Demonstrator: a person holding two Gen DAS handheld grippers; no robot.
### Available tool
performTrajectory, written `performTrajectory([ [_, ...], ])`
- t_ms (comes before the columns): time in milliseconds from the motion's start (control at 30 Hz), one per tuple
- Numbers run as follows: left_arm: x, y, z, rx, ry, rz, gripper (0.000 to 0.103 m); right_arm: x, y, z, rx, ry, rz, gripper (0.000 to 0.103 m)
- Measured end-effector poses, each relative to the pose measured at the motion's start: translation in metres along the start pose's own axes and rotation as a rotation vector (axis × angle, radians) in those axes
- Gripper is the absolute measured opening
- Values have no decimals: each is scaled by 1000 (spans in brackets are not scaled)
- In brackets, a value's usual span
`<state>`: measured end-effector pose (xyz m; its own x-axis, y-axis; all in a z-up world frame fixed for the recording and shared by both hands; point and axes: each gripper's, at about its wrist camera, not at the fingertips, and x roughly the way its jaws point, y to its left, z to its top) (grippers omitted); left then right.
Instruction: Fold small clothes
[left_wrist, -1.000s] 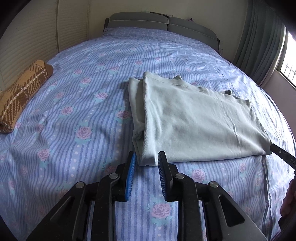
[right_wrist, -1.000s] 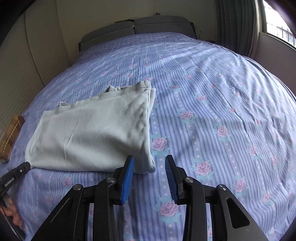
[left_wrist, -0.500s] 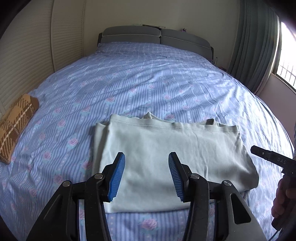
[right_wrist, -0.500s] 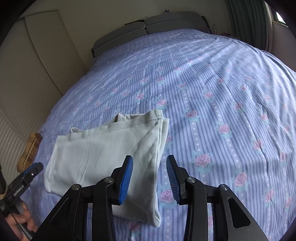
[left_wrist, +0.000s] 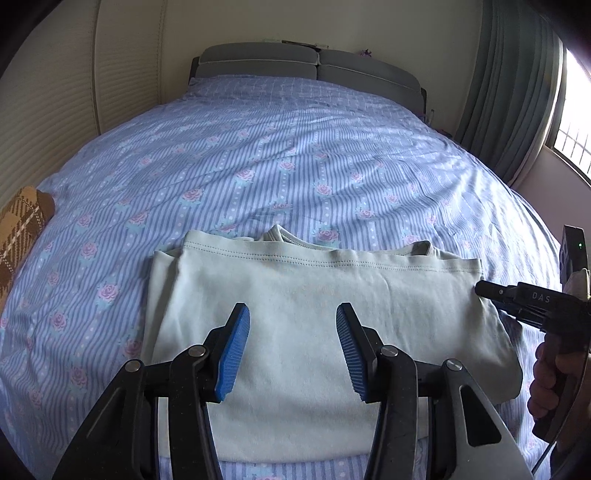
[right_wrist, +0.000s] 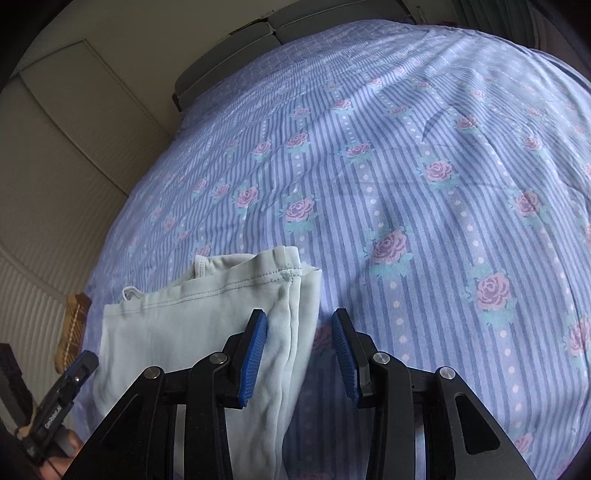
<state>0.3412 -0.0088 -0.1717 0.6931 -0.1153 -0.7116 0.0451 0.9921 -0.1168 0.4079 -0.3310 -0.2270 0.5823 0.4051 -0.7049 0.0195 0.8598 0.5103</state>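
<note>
The left tool (left_wrist: 291, 347) hangs over the middle of the folded shirt (left_wrist: 314, 295), its jaws apart after widening, gripping nothing. The right tool (right_wrist: 299, 354) straddles the shirt's right edge, jaws apart, cloth unpinched. The shirt lies flat on the bed (left_wrist: 277, 155).

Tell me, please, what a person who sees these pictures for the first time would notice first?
First comes the pale green folded garment, lying flat on the near part of the bed's blue striped sheet with pink roses. Next, the left gripper hovers open over the garment's middle, while the right gripper stands open astride its right folded edge. A brown plaid cushion sits at the bed's far left edge.
</note>
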Motion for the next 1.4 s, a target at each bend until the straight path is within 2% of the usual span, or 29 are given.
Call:
performTrajectory([
  [67, 2, -2, -1, 4, 6, -5, 48, 4, -6, 3, 25, -12, 56, 37],
  [133, 2, -4, -2, 6, 9, -9, 48, 9, -10, 6, 40, -9, 91, 26],
  [167, 2, -4, -2, 7, 10, -11, 48, 10, -11, 6, 47, -2, 103, 15],
  [200, 0, -4, -2, 8, 9, -12, 48, 10, -11, 6, 52, -1, 112, 11],
  [500, -31, 19, 5, -26, -37, -8, 48, -31, 37, -1, -45, -77, 73, 9],
  [767, -66, 73, 7, -103, -75, 9, 48, -44, 130, -3, -150, -49, 82, 9],
  [900, -81, 101, 5, -133, -92, 13, 48, -32, 182, -12, -219, -13, 90, 9],
  [1067, -92, 140, -2, -184, -102, 22, 48, 11, 241, -25, -278, 70, 90, 9],
  [1233, -92, 172, -14, -228, -92, 21, 49, 64, 273, -40, -274, 167, 67, 9],
  [1400, -89, 190, -25, -258, -86, 11, 49, 91, 290, -47, -269, 192, 67, 9],
])
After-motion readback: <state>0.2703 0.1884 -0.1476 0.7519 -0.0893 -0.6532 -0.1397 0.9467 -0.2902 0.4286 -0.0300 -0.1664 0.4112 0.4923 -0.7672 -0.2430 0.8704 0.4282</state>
